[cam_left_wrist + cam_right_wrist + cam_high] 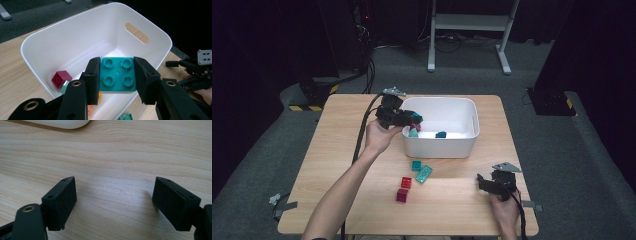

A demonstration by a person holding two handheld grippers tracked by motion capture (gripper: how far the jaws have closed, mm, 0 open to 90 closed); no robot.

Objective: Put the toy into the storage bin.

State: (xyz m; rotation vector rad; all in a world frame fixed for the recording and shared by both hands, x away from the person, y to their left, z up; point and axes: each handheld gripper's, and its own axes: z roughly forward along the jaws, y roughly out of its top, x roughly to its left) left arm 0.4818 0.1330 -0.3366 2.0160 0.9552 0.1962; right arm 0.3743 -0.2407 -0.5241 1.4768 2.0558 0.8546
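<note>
Now left tool [117, 77] clamps teal brick [117, 75] above white bin [45, 45], forearm extended.

A red brick [406, 182] and a magenta brick [402, 195] lie touching on the wooden table [452, 210], near two teal bricks [421, 171].

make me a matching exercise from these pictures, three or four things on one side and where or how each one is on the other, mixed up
Things:
1. left claw
2. right claw
3. dark red brick
4. white bin

States or places:
a. open, above bare wood
b. lying inside the bin, near one corner
c. shut on a teal four-stud brick
d. standing at the far middle of the table

Pairs: 1-c, 2-a, 3-b, 4-d
</note>
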